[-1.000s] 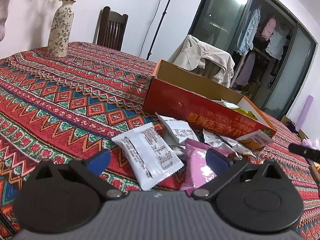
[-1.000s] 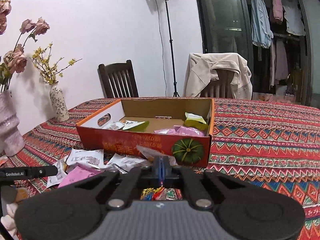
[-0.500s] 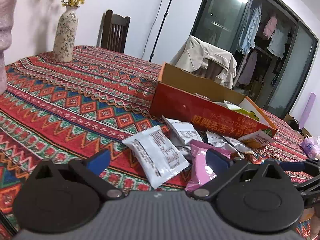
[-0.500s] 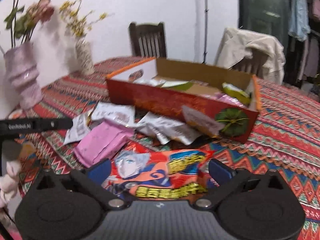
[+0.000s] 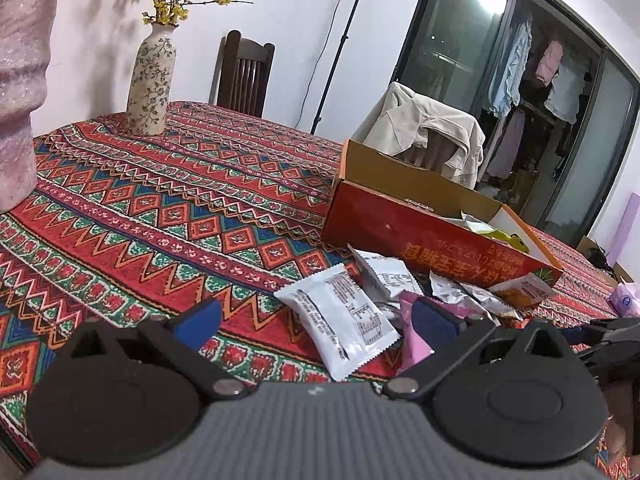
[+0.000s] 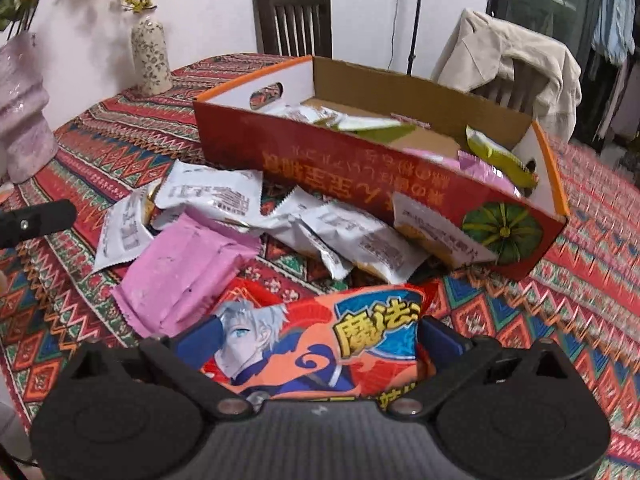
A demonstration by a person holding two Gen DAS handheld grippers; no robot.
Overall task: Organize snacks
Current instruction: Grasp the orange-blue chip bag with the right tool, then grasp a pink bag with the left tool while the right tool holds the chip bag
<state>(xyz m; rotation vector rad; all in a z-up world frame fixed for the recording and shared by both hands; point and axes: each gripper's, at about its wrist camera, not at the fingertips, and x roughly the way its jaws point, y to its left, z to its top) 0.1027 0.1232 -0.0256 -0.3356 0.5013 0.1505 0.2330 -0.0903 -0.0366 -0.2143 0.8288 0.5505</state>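
Lying on the bench near the red box (image 6: 372,184), the orange snack packet (image 6: 316,344) sits between the spread right claw (image 6: 318,340) fingers, unclamped. Light, soft, slippery film: grip the flat middle. Left claw (image 5: 316,316) apart, empty.

My right gripper (image 6: 318,338), clamped shut a second ago, now stands wide and has dipped toward the orange snack packet (image 6: 320,344) lying between its fingers.
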